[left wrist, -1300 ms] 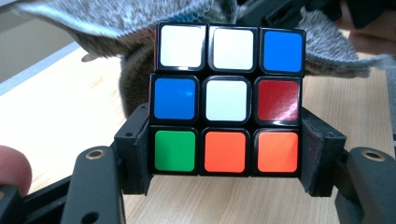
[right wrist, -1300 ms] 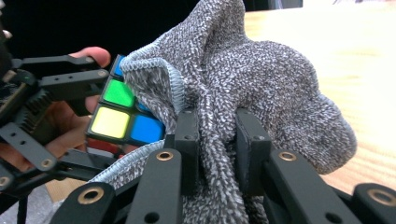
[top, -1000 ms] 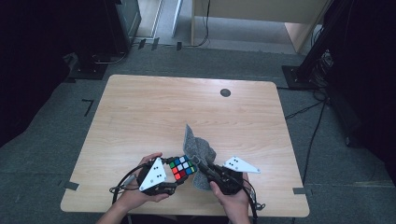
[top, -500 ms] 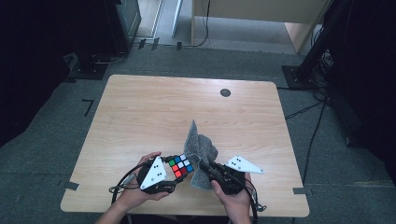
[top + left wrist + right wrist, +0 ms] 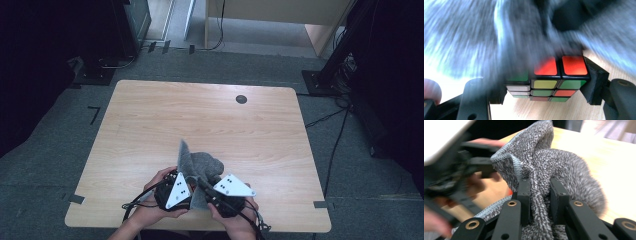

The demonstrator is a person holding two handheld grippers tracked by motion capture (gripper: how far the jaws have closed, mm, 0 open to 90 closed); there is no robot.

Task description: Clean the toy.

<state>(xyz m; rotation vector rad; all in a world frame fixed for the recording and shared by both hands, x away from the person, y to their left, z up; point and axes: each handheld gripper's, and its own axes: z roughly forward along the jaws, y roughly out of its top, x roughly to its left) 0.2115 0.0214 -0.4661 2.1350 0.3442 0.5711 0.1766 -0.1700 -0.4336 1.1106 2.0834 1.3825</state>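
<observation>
Down at the six o'clock edge of the wooden table [image 5: 150, 125], both grippers meet close together. Clamped between the jaws of the left gripper [image 5: 544, 82] sits a puzzle cube [image 5: 549, 80], red, green and yellow stickers showing, its sides pressed by both pads. Pinched between the jaws of the right gripper [image 5: 540, 195] is a fold of the grey cloth [image 5: 564, 170], which bunches up from that grip toward twelve o'clock and drapes over the cube's top. From above, the cloth [image 5: 200, 165] stands just beyond the two hands, the left gripper [image 5: 175, 190] at its seven o'clock, the right gripper [image 5: 225, 192] at its five.
</observation>
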